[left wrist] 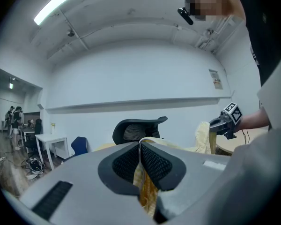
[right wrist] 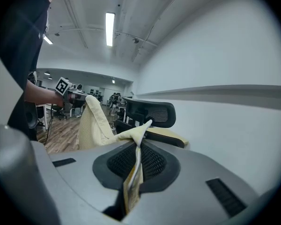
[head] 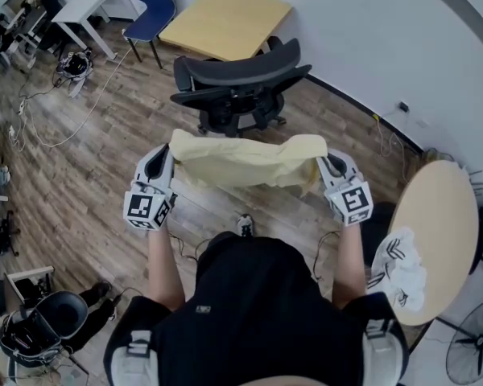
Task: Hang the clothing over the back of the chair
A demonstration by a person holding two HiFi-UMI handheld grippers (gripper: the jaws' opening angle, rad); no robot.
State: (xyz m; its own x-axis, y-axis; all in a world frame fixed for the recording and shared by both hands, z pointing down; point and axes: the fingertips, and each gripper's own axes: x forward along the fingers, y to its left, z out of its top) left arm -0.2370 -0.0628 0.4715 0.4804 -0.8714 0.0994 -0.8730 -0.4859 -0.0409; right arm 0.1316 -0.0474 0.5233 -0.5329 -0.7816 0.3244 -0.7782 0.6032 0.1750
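A pale yellow piece of clothing (head: 245,163) hangs stretched between my two grippers, a little in front of the person. My left gripper (head: 169,158) is shut on its left end, and the cloth (left wrist: 145,184) shows pinched between the jaws in the left gripper view. My right gripper (head: 322,167) is shut on the right end, with cloth (right wrist: 132,170) squeezed between its jaws. A black office chair (head: 237,83) stands just beyond the clothing, its backrest (left wrist: 138,128) facing me. The same chair (right wrist: 150,112) appears ahead in the right gripper view.
A light wooden table (head: 225,22) stands behind the chair, beside a blue chair (head: 153,6). A round table (head: 439,232) at the right carries a white cloth (head: 398,268). Cables trail over the wooden floor (head: 80,143) at left. A fan (head: 475,352) stands at bottom right.
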